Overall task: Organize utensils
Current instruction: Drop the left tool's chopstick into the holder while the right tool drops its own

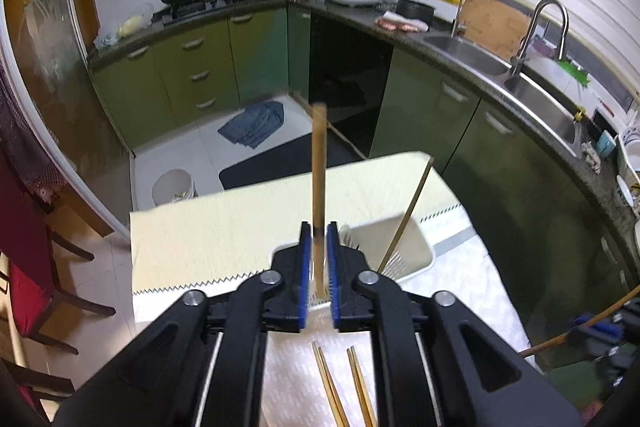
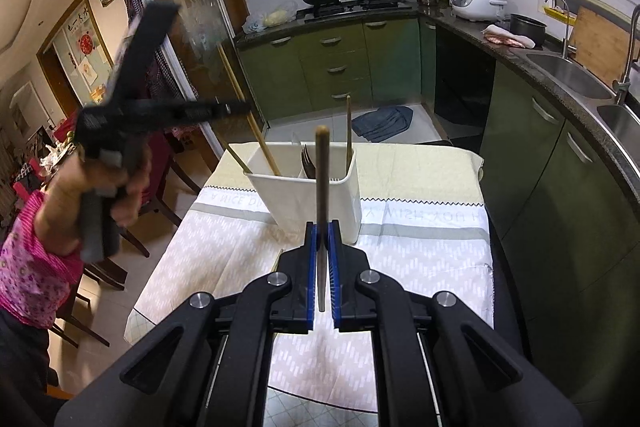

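Chopsticks: each gripper's jaws pinch one. Left gripper (image 1: 319, 231) holds its chopstick (image 1: 319, 163) above the white holder (image 1: 404, 247) near the counter's far edge, seemingly loosening; lower it straight in. Right gripper (image 2: 321, 231) grips its chopstick (image 2: 322, 187).

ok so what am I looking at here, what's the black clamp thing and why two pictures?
No robot: a person holds a two-finger gripper in each hand, each with a fisheye camera looking along its fingers. One picture is from the left gripper, the other from the right gripper, which also shows the left hand. On the table stands a white utensil holder with a fork and sticks in it; two chopsticks lie nearer. The right gripper is shut on a wooden-handled utensil. A bamboo stick sits between the left pads; whether they press on it is unclear.
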The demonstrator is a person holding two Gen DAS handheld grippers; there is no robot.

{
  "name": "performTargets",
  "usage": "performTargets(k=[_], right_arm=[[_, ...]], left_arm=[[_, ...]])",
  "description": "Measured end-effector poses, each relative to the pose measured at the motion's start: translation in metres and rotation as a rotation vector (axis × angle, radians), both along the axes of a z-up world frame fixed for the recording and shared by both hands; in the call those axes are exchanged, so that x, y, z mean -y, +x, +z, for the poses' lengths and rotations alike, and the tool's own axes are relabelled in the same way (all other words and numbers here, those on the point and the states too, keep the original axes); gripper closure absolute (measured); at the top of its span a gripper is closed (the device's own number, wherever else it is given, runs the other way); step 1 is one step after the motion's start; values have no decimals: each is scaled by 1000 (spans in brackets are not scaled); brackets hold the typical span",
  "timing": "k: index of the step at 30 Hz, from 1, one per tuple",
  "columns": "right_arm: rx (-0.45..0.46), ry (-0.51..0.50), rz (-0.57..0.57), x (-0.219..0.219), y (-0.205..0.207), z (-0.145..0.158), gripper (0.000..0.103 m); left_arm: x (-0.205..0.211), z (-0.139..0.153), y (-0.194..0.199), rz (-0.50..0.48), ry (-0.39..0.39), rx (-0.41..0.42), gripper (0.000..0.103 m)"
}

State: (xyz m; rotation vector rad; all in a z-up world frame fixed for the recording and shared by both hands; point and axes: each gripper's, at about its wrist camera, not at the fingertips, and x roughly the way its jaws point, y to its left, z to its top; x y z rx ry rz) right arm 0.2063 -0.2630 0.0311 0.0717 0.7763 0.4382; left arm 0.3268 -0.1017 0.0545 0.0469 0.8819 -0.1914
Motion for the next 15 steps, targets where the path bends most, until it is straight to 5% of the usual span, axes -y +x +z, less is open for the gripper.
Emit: performTargets(k=[2, 5, 15], right_arm=[[10, 4, -5, 1, -1, 5, 97], [28, 12, -14, 1, -1, 13, 96], [183, 64, -75, -5, 25, 76, 96]], left_arm=[[-2, -7, -3, 0, -3, -4, 66], [-6, -6, -11, -12, -19, 13, 50], [-41, 32, -85, 2, -104, 140, 33]])
